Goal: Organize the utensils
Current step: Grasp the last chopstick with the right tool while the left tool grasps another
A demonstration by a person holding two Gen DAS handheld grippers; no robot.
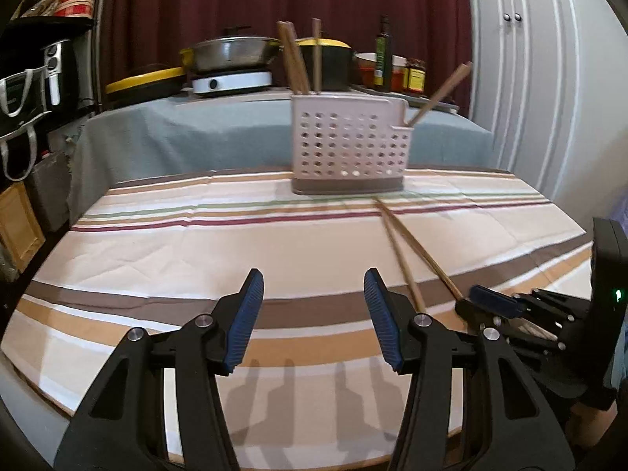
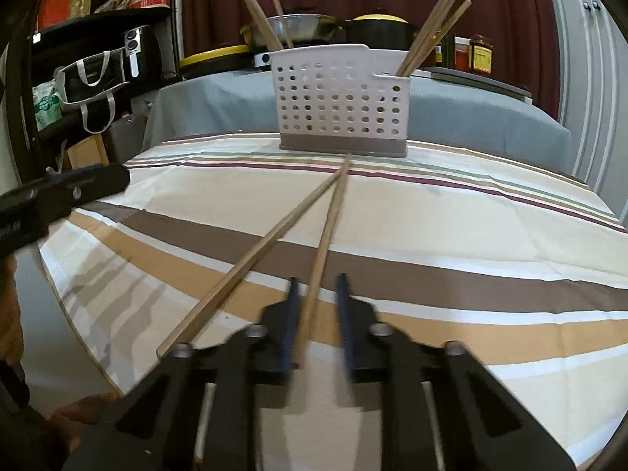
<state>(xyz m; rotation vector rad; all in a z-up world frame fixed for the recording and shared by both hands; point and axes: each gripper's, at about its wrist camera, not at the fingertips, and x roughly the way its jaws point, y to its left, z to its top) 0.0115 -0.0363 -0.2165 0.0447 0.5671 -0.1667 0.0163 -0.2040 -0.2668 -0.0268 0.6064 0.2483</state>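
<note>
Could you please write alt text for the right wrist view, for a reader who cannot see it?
The right claw, slightly open, straddles the near end of one wooden chopstick lying on a striped tablecloth; a second chopstick lies to its left, the far ends crossing. Behind stands a white perforated utensil holder with more chopsticks upright in it.

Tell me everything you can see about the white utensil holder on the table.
The utensil holder is a pale plastic caddy, its front perforated with round holes, on a darker grey-brown base. It stands upright at the far side of the striped tablecloth. Wooden chopsticks lean out of both ends, and the tip of a loose chopstick lies at its base.
</note>
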